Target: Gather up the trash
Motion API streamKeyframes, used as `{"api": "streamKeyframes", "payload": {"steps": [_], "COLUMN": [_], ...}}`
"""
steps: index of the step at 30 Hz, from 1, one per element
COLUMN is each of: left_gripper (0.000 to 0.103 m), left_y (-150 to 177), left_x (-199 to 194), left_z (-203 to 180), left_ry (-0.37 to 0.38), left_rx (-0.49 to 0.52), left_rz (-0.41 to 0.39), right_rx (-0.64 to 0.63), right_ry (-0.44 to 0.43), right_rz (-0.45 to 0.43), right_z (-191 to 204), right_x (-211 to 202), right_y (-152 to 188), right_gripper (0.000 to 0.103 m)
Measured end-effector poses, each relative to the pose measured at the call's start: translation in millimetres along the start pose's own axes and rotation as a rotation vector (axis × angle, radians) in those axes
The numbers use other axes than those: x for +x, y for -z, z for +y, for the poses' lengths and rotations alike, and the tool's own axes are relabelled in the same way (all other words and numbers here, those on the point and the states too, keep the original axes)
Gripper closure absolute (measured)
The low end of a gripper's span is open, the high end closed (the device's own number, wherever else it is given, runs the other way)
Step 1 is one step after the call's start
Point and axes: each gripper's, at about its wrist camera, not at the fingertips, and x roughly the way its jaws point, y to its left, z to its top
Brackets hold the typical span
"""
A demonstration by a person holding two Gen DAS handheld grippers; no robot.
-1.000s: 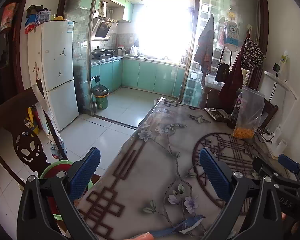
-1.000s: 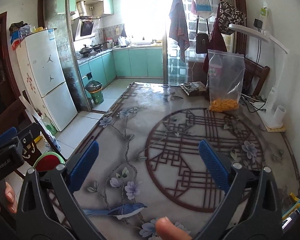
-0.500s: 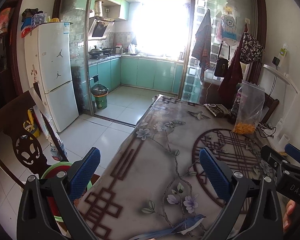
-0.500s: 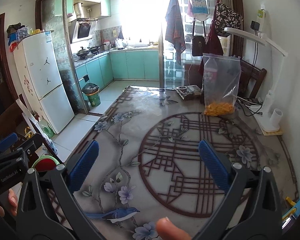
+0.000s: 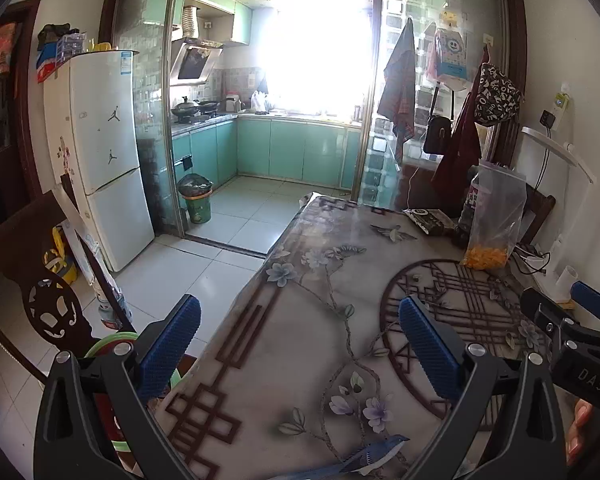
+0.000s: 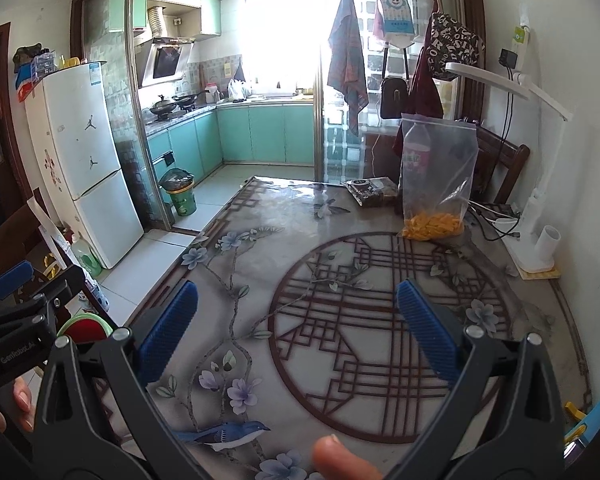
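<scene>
Right wrist view: one plastic bag (image 6: 438, 176), one trash bin (image 6: 179, 193).

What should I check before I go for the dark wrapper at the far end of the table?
1. Left gripper open and empty: ok.
2. Right gripper open and empty: ok.
3. Dark wrapper in view, lying flat: ok.
4. Path across the table free of clutter: ok.
5. Room beside the wrapper: not ok, the plastic bag stands right next to it.
6. Bin open: cannot tell.
</scene>
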Motion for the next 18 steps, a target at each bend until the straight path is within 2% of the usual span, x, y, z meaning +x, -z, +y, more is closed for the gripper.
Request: {"api": "streamKeyframes", "payload": {"steps": [18], "left_gripper": [0.008], "left_y": [1.1], "left_x": [3.3], "left_z": [5.5], "left_ry": [0.000], "left_rx": [-0.011], "left_rz": [0.022], "right_rx": [-0.003], "right_ry": [-0.011], "right_rz": [0.012], "right_z": [3.9], "right_x": [3.4], "right_y": [1.2], "right_gripper": [0.005]}}
